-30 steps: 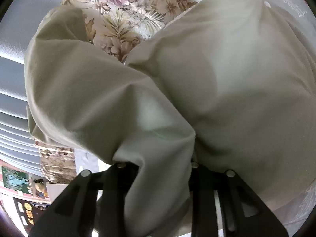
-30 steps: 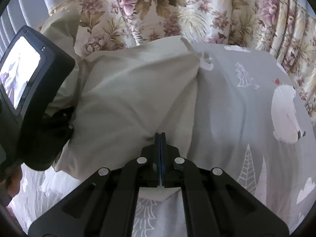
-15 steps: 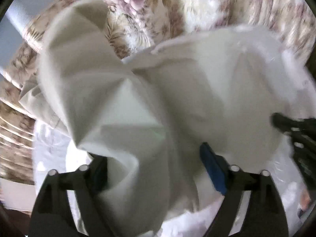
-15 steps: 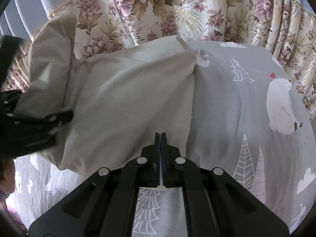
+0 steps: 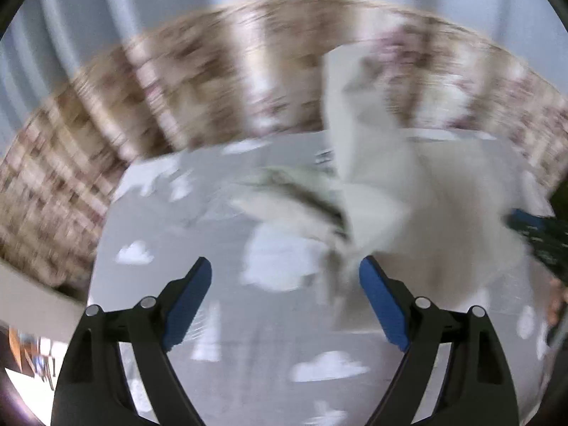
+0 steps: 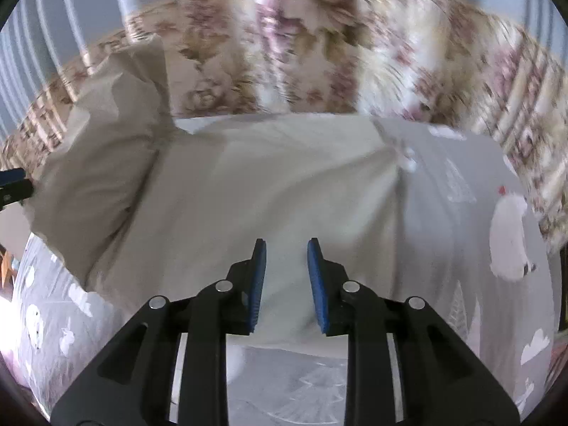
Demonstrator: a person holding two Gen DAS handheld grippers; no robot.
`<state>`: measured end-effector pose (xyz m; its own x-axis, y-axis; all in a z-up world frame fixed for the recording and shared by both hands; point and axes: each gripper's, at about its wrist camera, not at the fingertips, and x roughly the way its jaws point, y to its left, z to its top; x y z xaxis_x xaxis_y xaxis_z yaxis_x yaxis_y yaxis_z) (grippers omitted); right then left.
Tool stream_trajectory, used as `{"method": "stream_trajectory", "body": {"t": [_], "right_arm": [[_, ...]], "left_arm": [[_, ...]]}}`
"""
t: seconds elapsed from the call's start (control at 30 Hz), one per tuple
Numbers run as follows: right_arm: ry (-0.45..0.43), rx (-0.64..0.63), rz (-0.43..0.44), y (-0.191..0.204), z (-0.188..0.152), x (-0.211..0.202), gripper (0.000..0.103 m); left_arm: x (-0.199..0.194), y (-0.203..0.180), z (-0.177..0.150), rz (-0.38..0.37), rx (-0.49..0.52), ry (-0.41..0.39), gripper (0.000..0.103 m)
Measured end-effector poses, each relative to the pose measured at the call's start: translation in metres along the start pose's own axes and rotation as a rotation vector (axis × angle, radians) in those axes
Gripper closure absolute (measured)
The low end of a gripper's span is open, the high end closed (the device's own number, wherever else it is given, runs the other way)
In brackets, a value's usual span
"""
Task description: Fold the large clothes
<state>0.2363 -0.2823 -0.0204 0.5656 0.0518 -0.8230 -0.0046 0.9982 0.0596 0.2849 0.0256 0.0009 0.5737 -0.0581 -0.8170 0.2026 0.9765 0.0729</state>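
Cream garment [image 6: 269, 177]; grey bedsheet [image 6: 443, 248] printed with white clouds and bears; beige-and-mauve floral curtain [image 6: 319, 46] behind the bedsheet.

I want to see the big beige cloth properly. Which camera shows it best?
The right wrist view: the beige cloth spreads across the bed there, fairly sharp, one end standing bunched at the left. In the left wrist view it is blurred and pushed to the right.

The grey printed bedsheet [image 5: 184, 234] lies bare ahead and to the left of the wide-spread left gripper [image 5: 284, 284], open room to pass. To its right the pale garment [image 5: 408, 191] rises in a heap. The right gripper [image 6: 285, 269], jaws opening, has only flat garment [image 6: 269, 191] between them. A floral curtain [image 6: 284, 46] closes the far side
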Motion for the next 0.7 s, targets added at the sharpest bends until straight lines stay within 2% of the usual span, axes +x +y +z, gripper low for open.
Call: {"method": "stream_trajectory", "body": {"t": [0.07, 0.17, 0.3, 0.37, 0.43, 0.57, 0.63, 0.7], "right_arm": [[-0.008, -0.041, -0.003, 0.017, 0.005, -0.003, 0.069], [-0.014, -0.093, -0.031, 0.038, 0.013, 0.0, 0.066], [0.008, -0.072, -0.024, 0.039, 0.016, 0.012, 0.066], [0.008, -0.05, -0.02, 0.031, 0.015, 0.013, 0.066], [0.002, -0.012, -0.029, 0.017, 0.014, 0.01, 0.066], [-0.008, 0.091, -0.029, -0.023, 0.011, 0.002, 0.056], [-0.024, 0.139, -0.012, -0.042, 0.007, -0.003, 0.05], [-0.046, 0.186, 0.017, -0.061, 0.002, -0.007, 0.046]], "left_arm": [[0.018, 0.033, -0.013, -0.006, -0.088, 0.047, 0.017], [0.047, 0.062, -0.037, -0.055, -0.175, 0.14, 0.017], [0.062, 0.073, -0.051, -0.148, -0.251, 0.161, 0.017], [0.062, 0.066, -0.049, -0.165, -0.269, 0.154, 0.017], [0.06, 0.054, -0.042, -0.15, -0.26, 0.138, 0.017], [0.05, 0.031, -0.023, -0.111, -0.208, 0.067, 0.017], [0.037, 0.01, -0.013, -0.171, -0.173, 0.032, 0.017], [0.028, -0.015, -0.003, -0.195, -0.137, 0.017, 0.017]]}}
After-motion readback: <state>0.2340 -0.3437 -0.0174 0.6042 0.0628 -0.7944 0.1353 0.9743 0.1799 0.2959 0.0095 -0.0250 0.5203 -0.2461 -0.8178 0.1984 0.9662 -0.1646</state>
